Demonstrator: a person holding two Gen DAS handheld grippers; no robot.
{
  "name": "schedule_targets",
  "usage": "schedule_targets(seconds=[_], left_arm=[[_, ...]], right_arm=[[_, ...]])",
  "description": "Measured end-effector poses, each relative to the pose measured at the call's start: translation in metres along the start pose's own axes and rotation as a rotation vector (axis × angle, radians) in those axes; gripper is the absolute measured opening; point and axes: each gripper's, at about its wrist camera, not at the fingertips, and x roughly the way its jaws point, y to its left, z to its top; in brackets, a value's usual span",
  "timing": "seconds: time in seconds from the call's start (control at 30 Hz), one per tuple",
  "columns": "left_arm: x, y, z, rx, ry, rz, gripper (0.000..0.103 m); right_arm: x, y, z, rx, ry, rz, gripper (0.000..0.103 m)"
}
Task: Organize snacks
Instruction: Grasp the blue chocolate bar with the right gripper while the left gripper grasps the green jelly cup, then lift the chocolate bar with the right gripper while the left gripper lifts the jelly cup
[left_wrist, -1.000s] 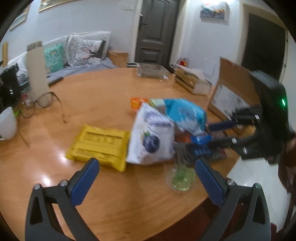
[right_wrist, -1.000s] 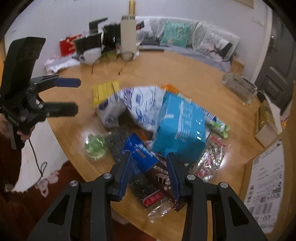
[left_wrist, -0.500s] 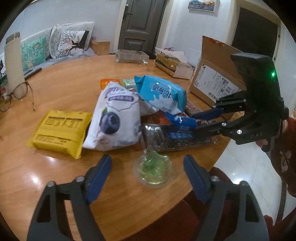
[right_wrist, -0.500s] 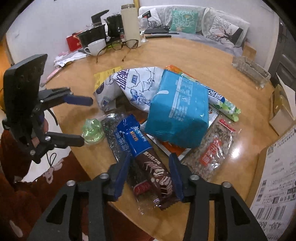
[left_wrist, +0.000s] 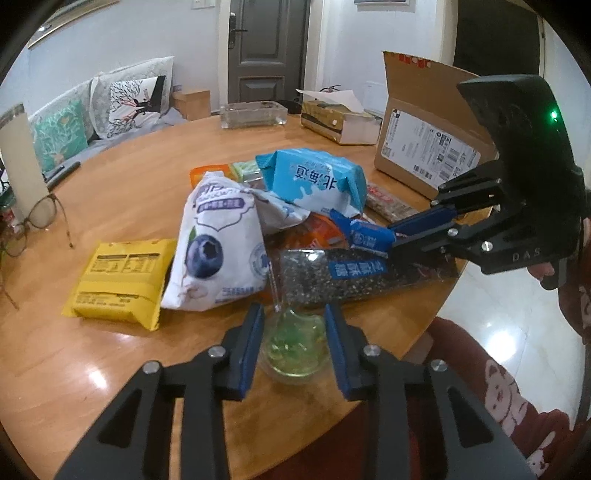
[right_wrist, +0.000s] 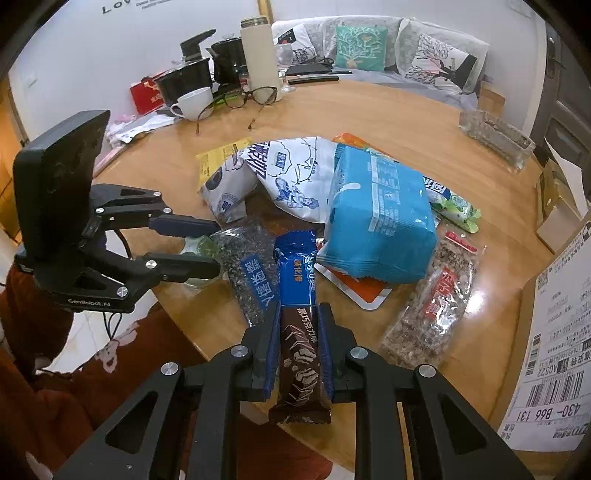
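Snacks lie heaped near the edge of our round wooden desk (left_wrist: 140, 192). At the front, the left claw (left_wrist: 293, 332) is closing its jaws around a small clear cup of green jelly (left_wrist: 293, 345); the cup stands between the blue pads, and we cannot tell whether they press on it yet. The right claw (right_wrist: 298, 325) is clenched on a blue and brown chocolate bar (right_wrist: 298, 295), whose far end rests on the pile.

Beside the bar we see one clear pack of dark seeds with a blue label (left_wrist: 354, 273), partly under it. Behind these we count one white blueberry bag (left_wrist: 218, 254), one white bag with blue cartoon print (right_wrist: 295, 177), one light blue milk-snack pack (left_wrist: 314, 181) lying on top, one yellow pack (left_wrist: 118, 284) flat at the pile's left side, one clear pack of mixed grains with a red label (right_wrist: 439, 295), one green-and-white wrapper (right_wrist: 454, 210) and an orange pack (right_wrist: 365, 295) mostly buried.

Further out stand one open cardboard box (left_wrist: 424, 147), its inside hidden from us, one tissue box (left_wrist: 336, 122) with a sheet sticking up, and one glass tray (left_wrist: 253, 114). One pair of glasses (right_wrist: 251, 98), one white cup (right_wrist: 194, 103) and one beige flask (right_wrist: 258, 55) sit at the far side.
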Motion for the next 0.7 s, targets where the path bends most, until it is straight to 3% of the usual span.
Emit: schedule_targets(seconds=[0.13, 0.23, 0.33, 0.7], left_arm=[[-0.006, -0.001, -0.007, 0.008, 0.006, 0.009, 0.044], [-0.009, 0.001, -0.011, 0.005, 0.005, -0.003, 0.043], [-0.009, 0.004, -0.012, 0.000, 0.000, -0.024, 0.034], [-0.009, 0.012, -0.007, -0.019, -0.004, -0.029, 0.032]], right_arm=[[0.001, -0.001, 0.000, 0.005, -0.001, -0.005, 0.018], [0.002, 0.000, -0.001, -0.002, 0.000, -0.004, 0.020], [0.003, 0.000, -0.001, 0.001, 0.005, -0.006, 0.020], [0.003, 0.000, 0.000, 0.012, 0.007, -0.014, 0.019]])
